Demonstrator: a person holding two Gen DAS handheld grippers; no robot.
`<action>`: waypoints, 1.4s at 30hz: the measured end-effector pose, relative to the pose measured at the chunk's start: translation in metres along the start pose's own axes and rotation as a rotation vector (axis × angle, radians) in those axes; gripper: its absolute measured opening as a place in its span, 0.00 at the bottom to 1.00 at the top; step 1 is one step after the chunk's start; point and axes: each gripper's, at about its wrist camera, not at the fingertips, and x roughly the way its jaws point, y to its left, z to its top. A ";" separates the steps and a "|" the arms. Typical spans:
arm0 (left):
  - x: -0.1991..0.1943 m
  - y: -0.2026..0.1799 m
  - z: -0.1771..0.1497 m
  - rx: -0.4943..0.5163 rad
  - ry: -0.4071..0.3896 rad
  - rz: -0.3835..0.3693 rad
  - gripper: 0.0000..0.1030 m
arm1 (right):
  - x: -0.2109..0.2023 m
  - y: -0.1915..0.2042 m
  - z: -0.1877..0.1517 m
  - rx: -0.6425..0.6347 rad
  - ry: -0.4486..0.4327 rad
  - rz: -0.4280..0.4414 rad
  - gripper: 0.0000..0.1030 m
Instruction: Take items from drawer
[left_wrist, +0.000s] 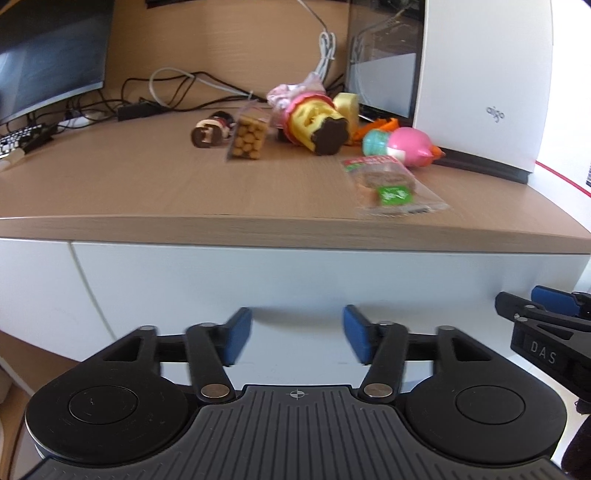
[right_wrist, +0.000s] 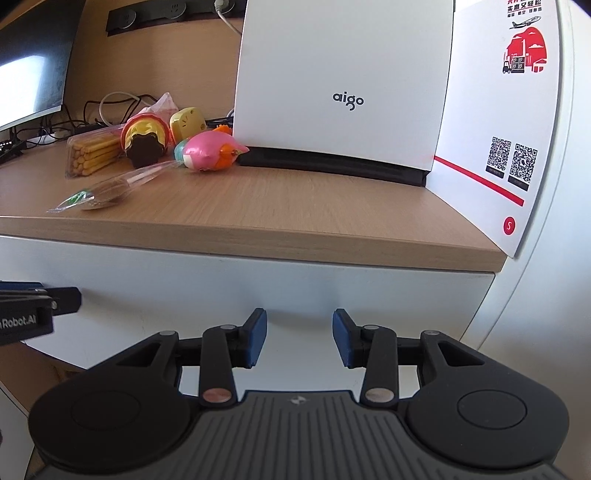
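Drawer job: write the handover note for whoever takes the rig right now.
Left tool: open, empty, facing the white drawer front.
Right tool: open, empty, beside the left one, facing the same front.
Drawer: looks closed.
On the desk: stick-biscuit pack, wrapped snack, pink toy, yellow toy, small figure.
Done: these items are already out on top.
Left: cannot see inside the drawer; open it and check for more.

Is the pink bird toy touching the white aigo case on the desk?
Touching, it seems: in the right wrist view the pink bird toy's beak meets the black base of the white aigo case, with no gap visible.
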 end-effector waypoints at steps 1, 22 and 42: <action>0.001 -0.003 -0.001 0.011 0.001 -0.007 0.74 | 0.001 -0.001 0.000 0.001 0.005 0.000 0.38; -0.191 0.009 -0.015 0.028 0.072 0.045 0.74 | -0.173 0.001 0.007 0.072 0.065 0.098 0.44; -0.272 0.000 -0.043 0.033 0.050 0.063 0.74 | -0.258 -0.010 -0.033 0.086 0.096 0.126 0.76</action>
